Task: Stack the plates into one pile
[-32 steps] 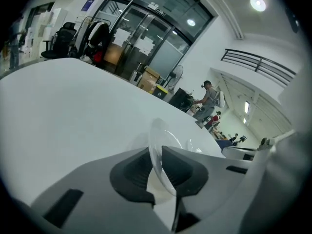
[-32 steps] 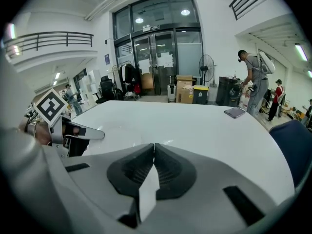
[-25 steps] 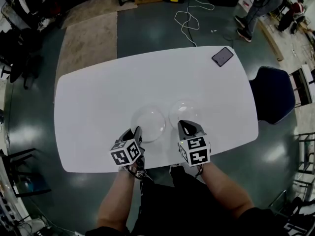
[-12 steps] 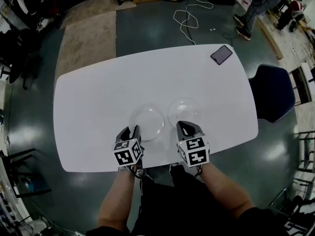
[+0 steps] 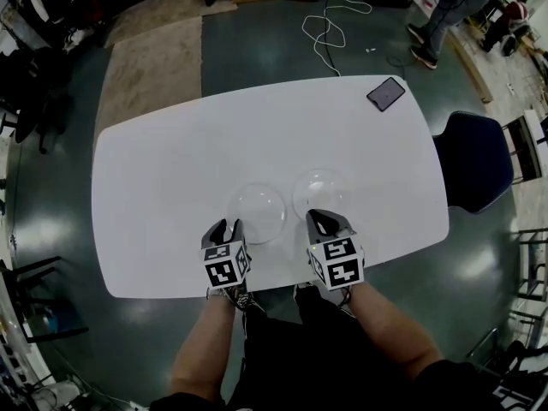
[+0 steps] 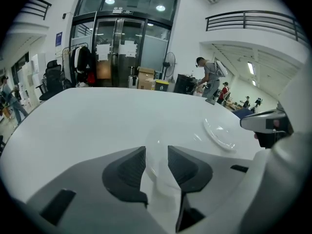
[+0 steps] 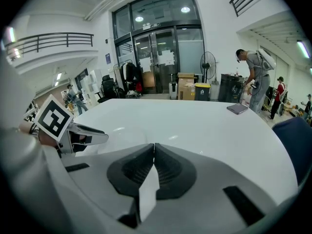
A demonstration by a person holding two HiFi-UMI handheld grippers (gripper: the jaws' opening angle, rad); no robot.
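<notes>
Plates side by side, one claw at each near rim

Two clear plates lie flat and apart near the front edge of the white table [image 5: 163, 169]; the left plate [image 5: 254, 213] sits slightly nearer the person than the right plate [image 5: 321, 193], with a thin strip of bare tabletop between them. The left gripper [image 5: 224, 228] is at the near rim of the left plate; in the left gripper view its jaws stand a little apart, and the glassy edge of that plate shows in the gap between them, though whether the pads touch it cannot be told. The right gripper [image 5: 322, 220] is at the near rim of the right plate; in the right gripper view its jaws are pressed together tip to tip, nothing can be made out between them, and only faint glints of the plate show just ahead. A dark phone [image 5: 386, 94] lies at the far right corner of the table, well apart from both plates; a dark blue chair [image 5: 473, 163] stands beside the right edge.
</notes>
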